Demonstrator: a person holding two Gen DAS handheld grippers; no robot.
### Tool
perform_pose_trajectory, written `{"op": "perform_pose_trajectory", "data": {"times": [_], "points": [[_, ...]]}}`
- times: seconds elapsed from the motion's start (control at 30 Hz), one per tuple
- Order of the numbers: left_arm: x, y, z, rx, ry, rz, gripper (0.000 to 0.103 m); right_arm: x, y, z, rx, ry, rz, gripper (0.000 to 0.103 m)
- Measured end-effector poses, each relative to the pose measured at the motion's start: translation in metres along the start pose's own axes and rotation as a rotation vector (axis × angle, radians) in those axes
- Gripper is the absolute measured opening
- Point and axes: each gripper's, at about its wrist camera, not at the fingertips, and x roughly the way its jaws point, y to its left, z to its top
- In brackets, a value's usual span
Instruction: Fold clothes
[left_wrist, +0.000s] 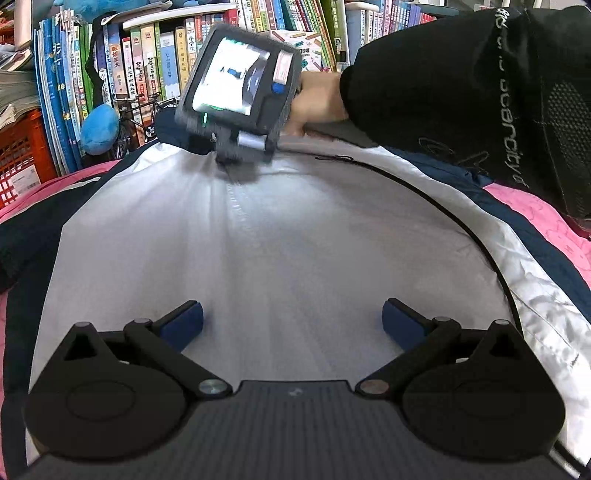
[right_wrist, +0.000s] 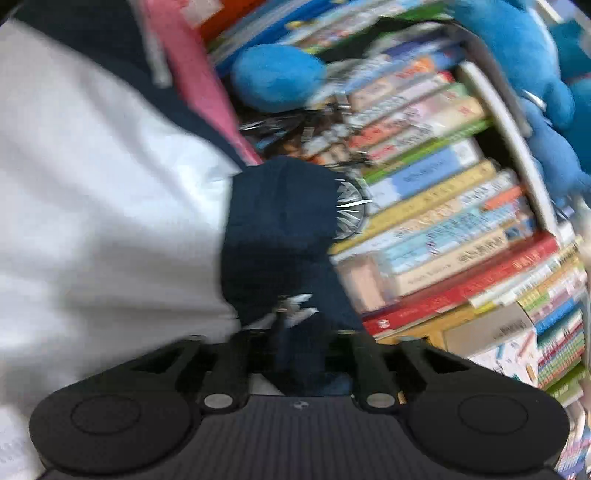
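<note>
Our white-and-navy jacket (left_wrist: 280, 236) lies flat on the pink bedspread (left_wrist: 535, 210). Our right gripper (right_wrist: 301, 354) pinches its navy collar (right_wrist: 280, 229); our left gripper (left_wrist: 291, 319) hovers spread wide above the jacket's middle. Looks like the first fold's starting; next we'd carry that collar toward the hem.
</note>
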Motion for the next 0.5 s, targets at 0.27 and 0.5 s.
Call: {"op": "perform_pose_trajectory", "data": {"times": [0.27, 0.5], "points": [[-0.003, 0.001, -0.001, -0.003, -0.004, -0.031, 0.103, -0.004, -0.044, -0.013, 0.302, -0.023, 0.051, 0.08], [-0.003, 0.006, 0.001, -0.009, -0.006, -0.039, 0.103, -0.042, -0.075, -0.022, 0.591, -0.12, 0.336, 0.067]]}}
